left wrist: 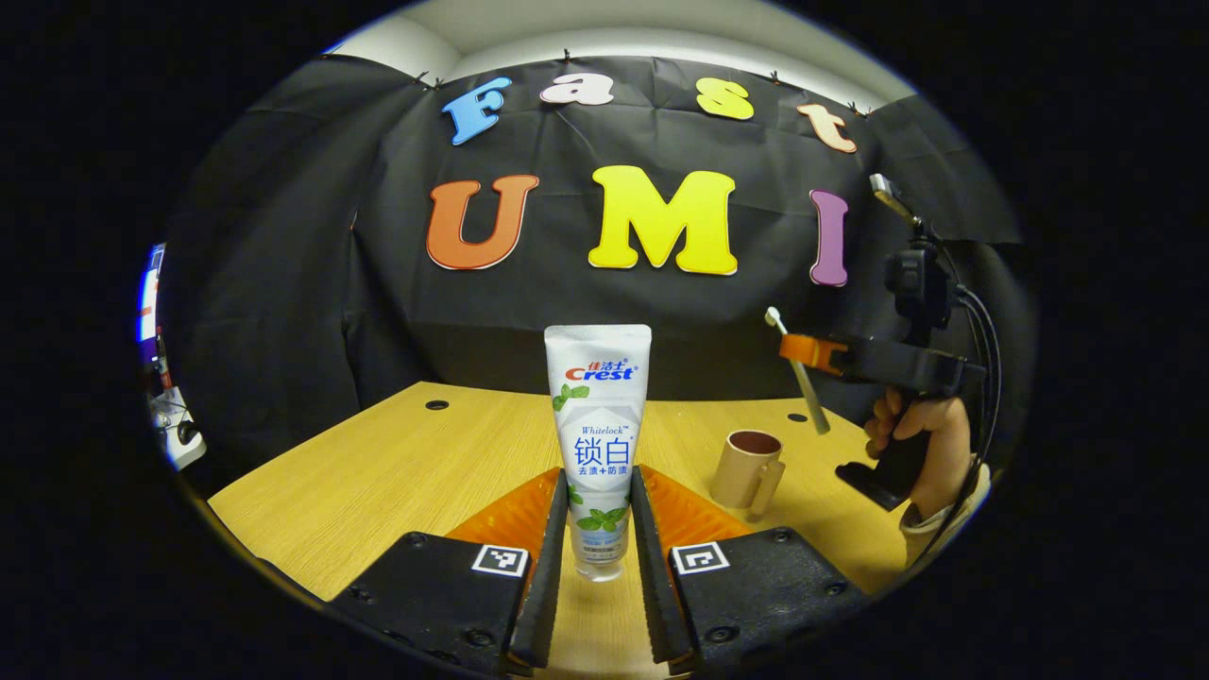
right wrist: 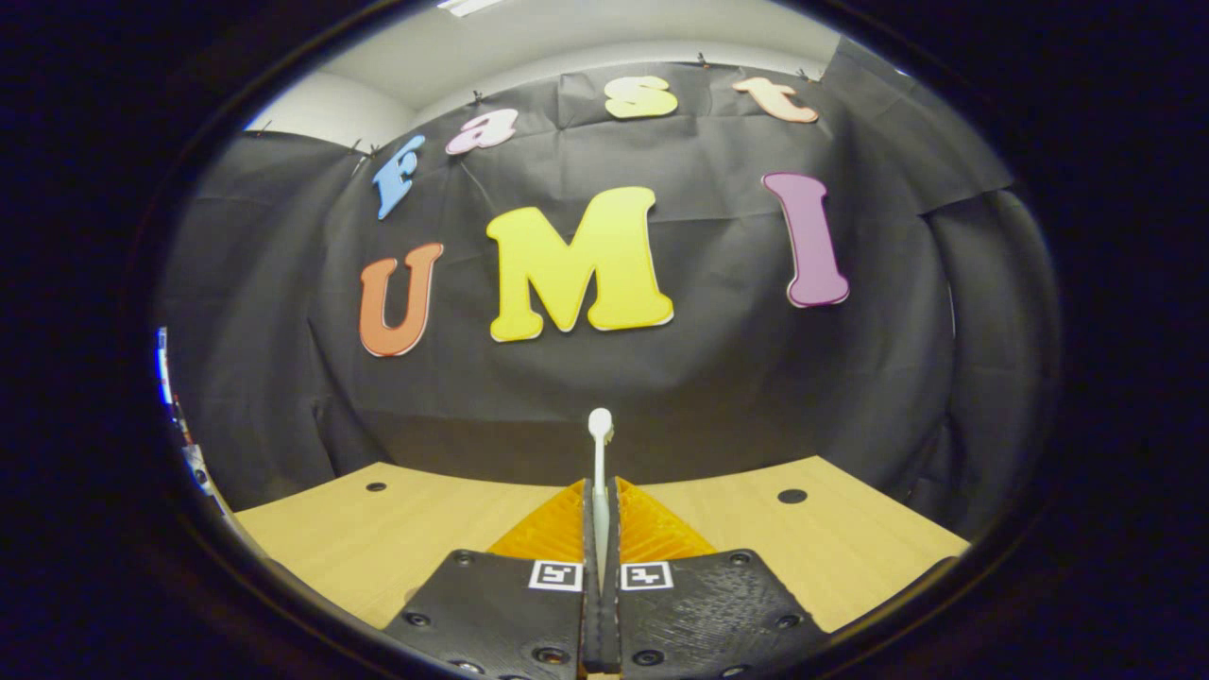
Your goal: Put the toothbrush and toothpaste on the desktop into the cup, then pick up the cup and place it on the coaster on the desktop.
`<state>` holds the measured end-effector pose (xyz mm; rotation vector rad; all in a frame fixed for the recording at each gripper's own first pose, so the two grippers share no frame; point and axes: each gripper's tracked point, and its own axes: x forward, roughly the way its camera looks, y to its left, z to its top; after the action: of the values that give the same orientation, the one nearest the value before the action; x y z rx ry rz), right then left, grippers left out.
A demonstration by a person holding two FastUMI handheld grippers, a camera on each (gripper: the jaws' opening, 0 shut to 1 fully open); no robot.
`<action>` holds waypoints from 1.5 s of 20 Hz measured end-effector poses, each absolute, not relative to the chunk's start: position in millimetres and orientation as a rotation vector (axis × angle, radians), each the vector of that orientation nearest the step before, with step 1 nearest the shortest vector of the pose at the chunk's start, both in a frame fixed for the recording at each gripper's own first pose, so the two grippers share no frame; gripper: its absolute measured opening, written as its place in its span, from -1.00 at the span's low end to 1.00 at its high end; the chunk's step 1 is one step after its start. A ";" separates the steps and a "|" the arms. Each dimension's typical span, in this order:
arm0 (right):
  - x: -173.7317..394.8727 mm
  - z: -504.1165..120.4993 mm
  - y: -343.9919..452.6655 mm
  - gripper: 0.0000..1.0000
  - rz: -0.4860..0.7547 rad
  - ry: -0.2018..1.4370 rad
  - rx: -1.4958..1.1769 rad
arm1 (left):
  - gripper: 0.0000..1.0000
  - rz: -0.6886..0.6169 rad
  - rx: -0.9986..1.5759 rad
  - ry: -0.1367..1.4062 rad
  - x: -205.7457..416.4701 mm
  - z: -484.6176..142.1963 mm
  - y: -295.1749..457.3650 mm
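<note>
Wooden desktop carries the cup, mouth up. Left gripper clamps the toothpaste upright; right gripper pinches the toothbrush, apparently both lifted for insertion.

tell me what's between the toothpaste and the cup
Nothing: in the left gripper view, bare desktop lies between the toothpaste, held in the left gripper, and the cup.

Dim booth, overhead light, sharp centre, fisheye warp at edges.
</note>
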<state>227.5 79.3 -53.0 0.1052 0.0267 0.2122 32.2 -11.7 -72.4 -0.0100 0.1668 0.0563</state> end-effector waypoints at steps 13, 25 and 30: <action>268.8 -68.0 101.9 -0.99 0.174 0.026 0.050 | -0.18 -0.025 -0.054 0.141 45.6 -35.5 -25.3; 288.5 -88.3 84.2 -0.96 0.135 0.071 0.075 | -0.17 -0.026 -0.022 0.196 52.8 -54.5 -33.0; 288.6 -86.8 85.1 -0.91 0.125 0.064 0.067 | -0.18 -0.068 -0.010 0.206 50.2 -58.6 -45.3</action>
<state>288.6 85.1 -86.8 0.0668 0.0642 0.1250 50.2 -45.3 -58.6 -0.0097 0.2062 -0.0680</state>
